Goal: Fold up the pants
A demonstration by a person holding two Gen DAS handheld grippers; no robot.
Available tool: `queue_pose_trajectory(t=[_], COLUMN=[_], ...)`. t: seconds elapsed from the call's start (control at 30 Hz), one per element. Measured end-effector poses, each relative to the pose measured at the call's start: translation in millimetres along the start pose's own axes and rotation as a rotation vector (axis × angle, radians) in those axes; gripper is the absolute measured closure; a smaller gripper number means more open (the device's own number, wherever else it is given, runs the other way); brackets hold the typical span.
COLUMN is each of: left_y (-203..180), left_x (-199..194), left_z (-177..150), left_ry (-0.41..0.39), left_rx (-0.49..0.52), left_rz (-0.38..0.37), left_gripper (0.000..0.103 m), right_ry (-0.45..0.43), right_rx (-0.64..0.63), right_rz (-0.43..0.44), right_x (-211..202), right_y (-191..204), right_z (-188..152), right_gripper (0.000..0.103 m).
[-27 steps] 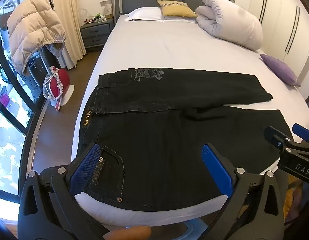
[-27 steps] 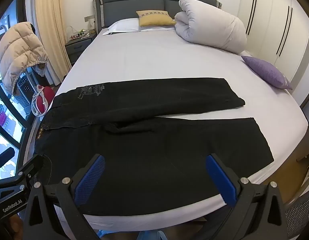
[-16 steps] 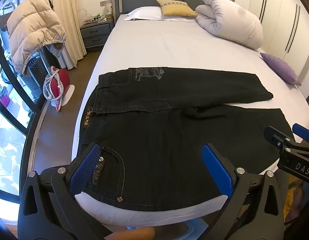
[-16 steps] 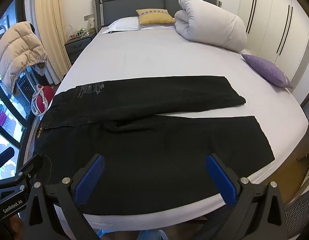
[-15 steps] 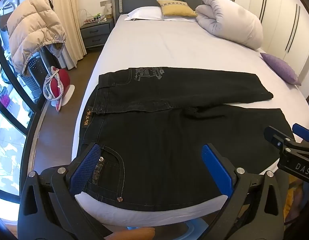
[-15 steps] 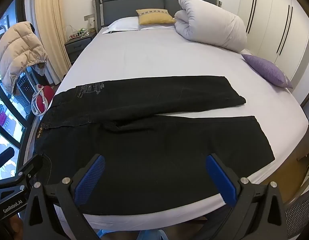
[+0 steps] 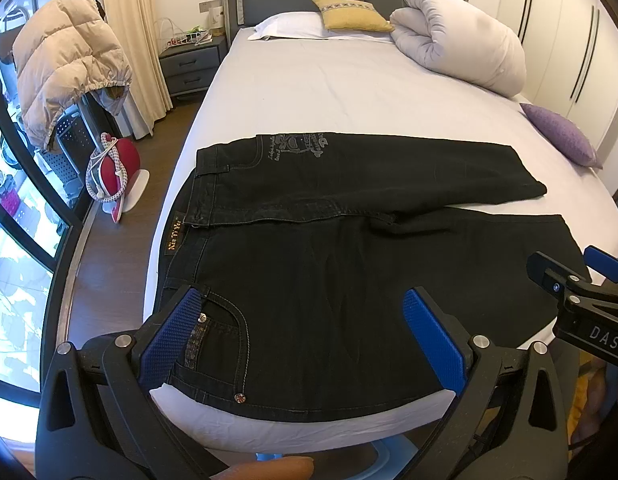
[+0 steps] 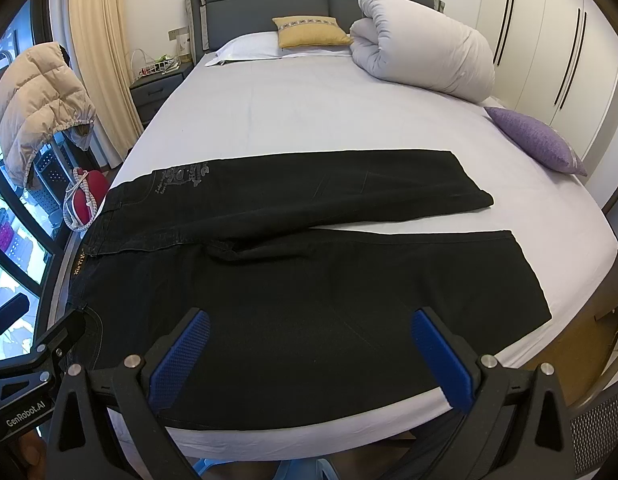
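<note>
Black jeans (image 7: 329, 248) (image 8: 309, 276) lie spread flat across the foot of the bed (image 7: 329, 92) (image 8: 309, 120), waistband to the left, both legs running right and slightly apart. My left gripper (image 7: 305, 332) hovers open above the waist and pocket area near the front edge, nothing between its blue pads. My right gripper (image 8: 309, 348) hangs open over the near leg, also holding nothing. Each gripper's black frame shows at the edge of the other's view.
A rolled white duvet (image 8: 425, 60), a yellow pillow (image 8: 309, 32) and a purple cushion (image 8: 537, 140) lie on the bed further back. Left of the bed stand a nightstand (image 7: 193, 64), a beige puffer jacket on a rack (image 7: 65, 72) and a red iron (image 7: 117, 168) on the wooden floor.
</note>
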State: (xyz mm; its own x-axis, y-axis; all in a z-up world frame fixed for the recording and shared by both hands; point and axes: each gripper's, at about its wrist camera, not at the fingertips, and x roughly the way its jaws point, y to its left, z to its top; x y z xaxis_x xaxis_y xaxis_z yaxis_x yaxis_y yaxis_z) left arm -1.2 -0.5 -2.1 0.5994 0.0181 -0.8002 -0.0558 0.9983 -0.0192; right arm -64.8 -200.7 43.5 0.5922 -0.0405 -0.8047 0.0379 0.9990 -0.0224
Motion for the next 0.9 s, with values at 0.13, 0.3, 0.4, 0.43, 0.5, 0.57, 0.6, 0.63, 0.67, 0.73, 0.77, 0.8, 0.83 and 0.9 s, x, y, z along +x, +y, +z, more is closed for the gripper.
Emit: queue_pose_trajectory(t=[0.13, 0.3, 0.4, 0.43, 0.5, 0.57, 0.6, 0.63, 0.67, 0.73, 0.77, 0.8, 0.83, 0.9], left_y=[0.7, 0.4, 0.3, 0.3, 1.3, 1.0, 0.8, 0.9, 0.4, 0.5, 0.4, 0.2, 0.4, 0.9], left_x=[0.2, 0.2, 0.1, 0.2, 2.2, 3.1, 2.8, 3.0, 1.9, 2.1, 2.1, 2.0, 2.3, 4.5], left_z=[-1.1, -0.8, -0.8, -0.7, -2.7, -3.9, -3.5, -4.3, -4.1, -4.5, -4.0, -3.6, -4.4, -4.3], left_ry=[0.000, 0.001, 0.001, 0.001, -0.001, 0.000, 0.000, 0.000, 0.000, 0.000, 0.000, 0.001, 0.001, 0.003], left_rx=[0.000, 0.000, 0.000, 0.000, 0.001, 0.001, 0.000, 0.000, 0.000, 0.000, 0.000, 0.000, -0.001, 0.000], left_rz=[-0.001, 0.000, 0.000, 0.000, 0.001, 0.000, 0.001, 0.001, 0.001, 0.001, 0.001, 0.001, 0.001, -0.001], left_gripper=[0.000, 0.000, 0.000, 0.000, 0.000, 0.000, 0.000, 0.000, 0.000, 0.000, 0.000, 0.000, 0.000, 0.000], right_ry=[0.001, 0.003, 0.003, 0.003, 0.004, 0.004, 0.004, 0.004, 0.005, 0.005, 0.005, 0.005, 0.006, 0.007], right_rx=[0.000, 0.001, 0.001, 0.001, 0.001, 0.000, 0.000, 0.000, 0.001, 0.001, 0.002, 0.002, 0.002, 0.001], right_rz=[0.000, 0.001, 0.001, 0.001, 0.001, 0.001, 0.001, 0.001, 0.001, 0.001, 0.002, 0.002, 0.002, 0.002], right_x=[0.1, 0.1, 0.1, 0.3, 0.5, 0.2, 0.5, 0.4, 0.3, 0.7, 0.5, -0.2, -0.1, 0.2], right_y=[1.2, 1.2, 1.3, 1.3, 1.4, 1.3, 1.4, 1.3, 1.4, 1.4, 1.5, 5.0, 5.1, 5.8], right_z=[-1.5, -0.3, -0.3, -0.5, -0.9, -0.1, -0.8, -0.4, -0.1, -0.8, -0.5, 0.1, 0.0, -1.3], right_gripper=[0.000, 0.000, 0.000, 0.000, 0.000, 0.000, 0.000, 0.000, 0.000, 0.000, 0.000, 0.000, 0.000, 0.000])
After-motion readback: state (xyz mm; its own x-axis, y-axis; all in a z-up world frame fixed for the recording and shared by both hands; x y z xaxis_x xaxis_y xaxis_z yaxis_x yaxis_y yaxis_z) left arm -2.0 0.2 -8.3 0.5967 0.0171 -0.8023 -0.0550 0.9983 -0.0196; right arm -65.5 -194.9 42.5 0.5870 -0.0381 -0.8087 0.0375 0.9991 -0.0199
